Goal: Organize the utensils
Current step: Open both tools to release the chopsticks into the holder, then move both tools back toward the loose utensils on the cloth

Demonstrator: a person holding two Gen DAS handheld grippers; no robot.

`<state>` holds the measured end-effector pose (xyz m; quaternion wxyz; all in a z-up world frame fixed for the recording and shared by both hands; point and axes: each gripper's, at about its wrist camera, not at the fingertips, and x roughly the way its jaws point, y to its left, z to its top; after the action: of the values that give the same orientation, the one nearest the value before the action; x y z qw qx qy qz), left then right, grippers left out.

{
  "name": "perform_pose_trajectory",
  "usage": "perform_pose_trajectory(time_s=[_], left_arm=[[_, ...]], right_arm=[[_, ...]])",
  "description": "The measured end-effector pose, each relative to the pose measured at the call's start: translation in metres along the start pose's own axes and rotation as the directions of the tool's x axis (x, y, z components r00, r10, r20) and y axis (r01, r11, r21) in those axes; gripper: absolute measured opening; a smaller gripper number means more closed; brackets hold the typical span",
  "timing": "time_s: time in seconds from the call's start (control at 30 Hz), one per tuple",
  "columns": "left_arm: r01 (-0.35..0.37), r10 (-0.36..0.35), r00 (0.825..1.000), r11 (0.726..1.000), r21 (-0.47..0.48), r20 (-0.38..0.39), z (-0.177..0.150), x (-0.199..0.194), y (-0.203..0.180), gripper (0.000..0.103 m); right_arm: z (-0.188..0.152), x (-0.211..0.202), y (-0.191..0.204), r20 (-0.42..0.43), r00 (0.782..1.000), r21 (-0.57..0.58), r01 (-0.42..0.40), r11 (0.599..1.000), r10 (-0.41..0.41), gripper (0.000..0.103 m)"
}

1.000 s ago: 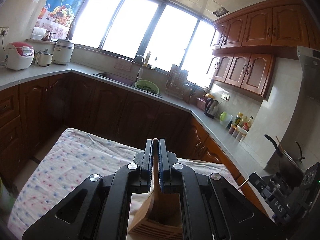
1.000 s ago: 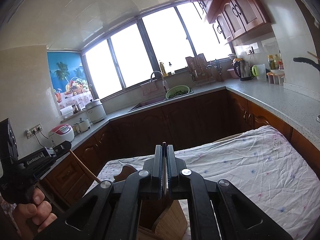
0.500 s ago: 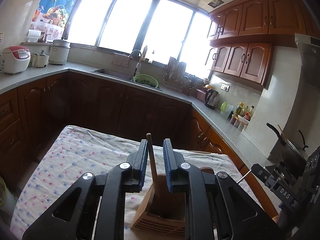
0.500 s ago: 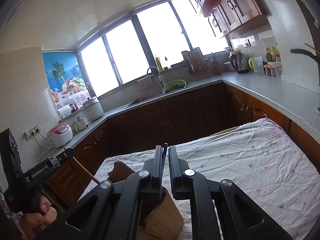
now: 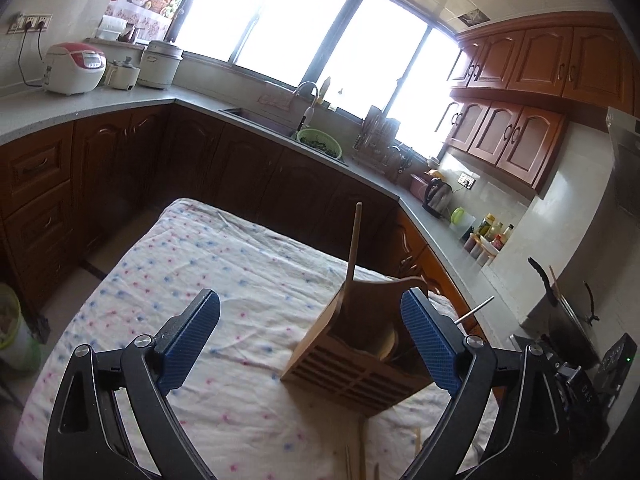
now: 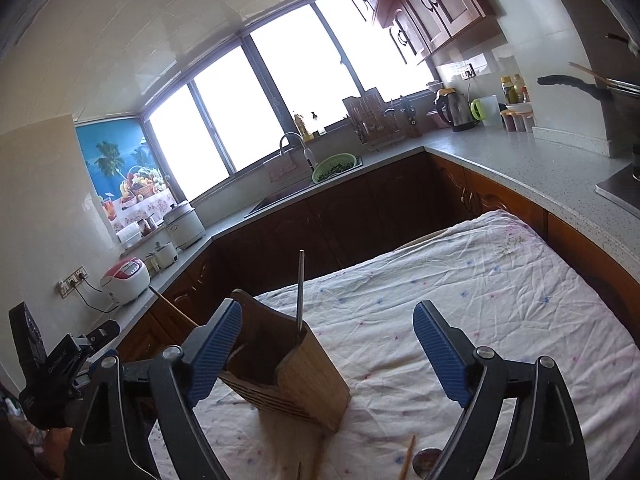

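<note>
Matt slatted wooden holder (image 5: pixel 356 364), crumpled cotton-like cloth (image 5: pixel 240 280), ribbed blue gripper pads (image 5: pixel 430 340)

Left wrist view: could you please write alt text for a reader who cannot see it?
The open left gripper hangs empty above a wooden utensil holder that stands on a table covered with a dotted cloth. A wooden chopstick leans upright in the holder. Behind are dark cabinets, a sink and bright windows.

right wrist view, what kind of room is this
A home kitchen, most likely: a sink with a faucet under the windows, wooden cabinets above a stone counter, and a kettle and rice cooker standing on it.
</note>
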<state>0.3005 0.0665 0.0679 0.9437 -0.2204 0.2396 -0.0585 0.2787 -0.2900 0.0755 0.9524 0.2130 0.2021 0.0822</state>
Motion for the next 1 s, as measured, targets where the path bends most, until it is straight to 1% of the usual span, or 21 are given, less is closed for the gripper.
perform_pose_trajectory(time_s=[0.07, 0.13, 0.3, 0.47, 0.6, 0.7, 1.0], left_arm=[[-0.010, 0.010, 0.999, 1.000, -0.003, -0.031, -0.013, -0.009, 0.004, 0.094], [-0.029, 0.029, 0.998, 1.000, -0.003, -0.053, -0.026, -0.018, 0.007, 0.094], [-0.030, 0.029, 0.992, 1.000, -0.008, -0.120, -0.053, -0.033, 0.009, 0.094], [-0.030, 0.030, 0.987, 1.000, 0.001, -0.160, -0.071, -0.041, 0.005, 0.094], [-0.026, 0.030, 0.983, 0.999, 0.023, -0.182, -0.081, -0.043, 0.001, 0.094], [-0.026, 0.031, 0.979, 0.999, 0.027, -0.202, -0.087, -0.042, -0.002, 0.094], [-0.023, 0.036, 0.969, 0.998, 0.057, -0.244, -0.094, -0.033, -0.019, 0.094]], right_arm=[[-0.007, -0.012, -0.008, -0.014, 1.000, 0.022, 0.006, 1.000, -0.006, 0.090], [-0.014, -0.024, -0.012, -0.028, 0.999, 0.020, 0.025, 0.999, -0.025, 0.090], [-0.033, -0.055, -0.018, -0.028, 0.997, -0.011, 0.068, 0.998, -0.069, 0.090], [-0.050, -0.075, -0.023, -0.053, 0.995, -0.026, 0.086, 0.996, -0.087, 0.090], [-0.063, -0.087, -0.029, -0.055, 0.992, -0.024, 0.113, 0.993, -0.114, 0.090], [-0.069, -0.092, -0.033, -0.065, 0.991, -0.019, 0.115, 0.993, -0.116, 0.090], [-0.079, -0.088, -0.043, -0.106, 0.986, -0.017, 0.128, 0.992, -0.129, 0.090]])
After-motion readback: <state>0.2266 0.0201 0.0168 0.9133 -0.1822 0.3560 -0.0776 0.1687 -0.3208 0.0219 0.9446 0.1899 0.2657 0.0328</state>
